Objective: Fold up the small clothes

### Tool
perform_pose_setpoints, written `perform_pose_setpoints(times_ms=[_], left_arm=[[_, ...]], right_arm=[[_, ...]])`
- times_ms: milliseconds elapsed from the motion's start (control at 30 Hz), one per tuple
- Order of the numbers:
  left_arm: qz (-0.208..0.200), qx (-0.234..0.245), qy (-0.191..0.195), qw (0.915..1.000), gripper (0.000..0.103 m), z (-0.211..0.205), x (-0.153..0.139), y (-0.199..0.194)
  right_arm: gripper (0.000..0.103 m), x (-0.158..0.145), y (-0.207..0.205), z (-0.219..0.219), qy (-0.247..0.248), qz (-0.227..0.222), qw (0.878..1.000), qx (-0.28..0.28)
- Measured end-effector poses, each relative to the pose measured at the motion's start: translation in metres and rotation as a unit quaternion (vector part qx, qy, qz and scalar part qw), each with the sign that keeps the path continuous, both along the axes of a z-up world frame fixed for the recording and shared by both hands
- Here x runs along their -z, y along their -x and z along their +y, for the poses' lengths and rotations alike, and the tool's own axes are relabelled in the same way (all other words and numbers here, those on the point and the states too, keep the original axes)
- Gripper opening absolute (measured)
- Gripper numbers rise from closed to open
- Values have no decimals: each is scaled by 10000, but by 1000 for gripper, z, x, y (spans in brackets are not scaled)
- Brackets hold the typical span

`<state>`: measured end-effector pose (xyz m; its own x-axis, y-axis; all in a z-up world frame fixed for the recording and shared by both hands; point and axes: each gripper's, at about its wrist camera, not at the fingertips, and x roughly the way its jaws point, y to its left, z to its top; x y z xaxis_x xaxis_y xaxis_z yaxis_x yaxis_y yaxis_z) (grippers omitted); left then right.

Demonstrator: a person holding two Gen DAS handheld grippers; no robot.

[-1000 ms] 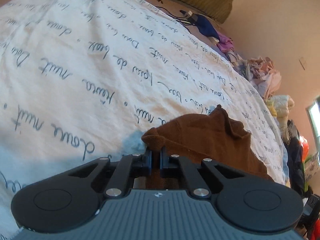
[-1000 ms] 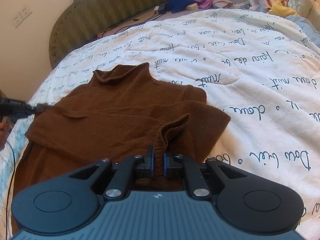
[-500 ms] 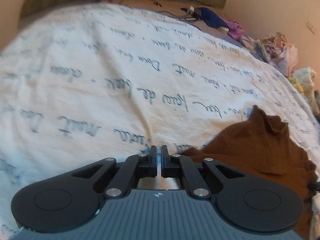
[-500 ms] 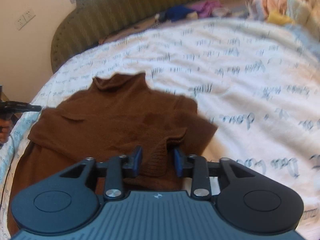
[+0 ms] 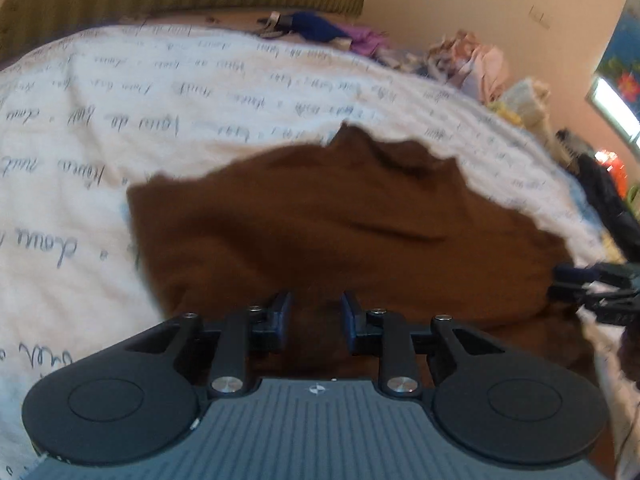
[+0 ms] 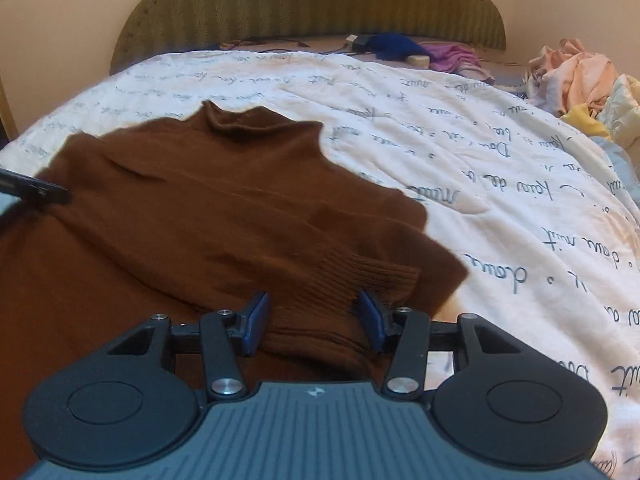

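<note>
1. The right gripper [image 6: 314, 320] hangs low over the near edge of the brown sweater [image 6: 224, 216], jaws spread wide and holding nothing. The ribbed sleeve cuff [image 6: 360, 284] lies loose between and just ahead of its blue pads.

2. The left gripper [image 5: 316, 320] is parted too, at a narrower gap, and empty, with only brown knit under and in front of it. Its tip shows as a dark bar at the sweater's left shoulder in the right wrist view.

3. The sweater lies spread on the white quilt [image 6: 460, 160] with script lettering, collar [image 6: 236, 120] pointing toward the green headboard [image 6: 304, 4]. One sleeve is laid across the body, so I judge the fold partly done (the left wrist view is blurred, so the far edge is hard to read).

4. What could go wrong from here:
   - The cuff sits between open pads; closing without meaning to, or lifting away too low, would likely snag it and drag the sleeve back off the body.
   - A deep pinch could catch the quilt along with the sweater, since both are soft and lie flat together.
   - Thick knit tends to spring open, so the laid sleeve may slide if the body is pulled from one side only.
   - The clothes pile [image 6: 572, 72] by the bed's right edge is well apart and poses no risk.
</note>
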<state>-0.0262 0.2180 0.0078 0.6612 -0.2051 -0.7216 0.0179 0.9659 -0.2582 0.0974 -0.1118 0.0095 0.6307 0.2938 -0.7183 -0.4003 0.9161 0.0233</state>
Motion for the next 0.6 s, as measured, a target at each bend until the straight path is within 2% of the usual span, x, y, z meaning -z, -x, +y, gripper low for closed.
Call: perform_pose_setpoints(times_ms=[67, 167, 233, 267, 300, 333, 400, 433, 467, 533, 567, 600], left_arm=[[128, -275, 153, 9994, 11, 19, 0, 6], [125, -331, 187, 9992, 11, 39, 1, 20], [150, -409, -65, 9990, 11, 43, -8, 27], [136, -466, 47, 9988, 11, 46, -14, 31], [56, -472, 336, 9983, 11, 50, -20, 40], [15, -424, 455, 9981, 12, 50, -25, 44], [-94, -325, 321, 9989, 21, 43, -32, 48], [-99, -266, 351, 9990, 31, 40, -30, 47], [-4, -223, 382, 9990, 43, 37, -25, 45], [185, -157, 253, 9994, 43, 30, -12, 37], [136, -182, 236, 9995, 43, 28, -10, 38], [166, -271, 324, 9990, 43, 30, -11, 43]], right_arm=[[48, -3, -6, -10, -232, 79, 9997, 68], [49, -24, -4, -16, -554, 29, 9980, 297], [49, -37, 6, -18, -807, -82, 9964, 242], [50, -40, 12, -18, -934, -110, 9955, 124], [50, -40, 17, -16, -996, -108, 9950, -15], [50, -35, 19, -12, -916, -84, 9957, -86], [51, -14, 15, 0, -243, 136, 9996, 39], [51, -2, 14, 4, -35, 104, 9999, 47], [53, 1, 17, 5, -28, -69, 10000, -17], [53, -4, 21, 8, 20, -71, 10000, 43], [53, -11, 25, 7, -51, -50, 9999, 88], [55, -19, 32, 6, -150, -80, 9998, 65]])
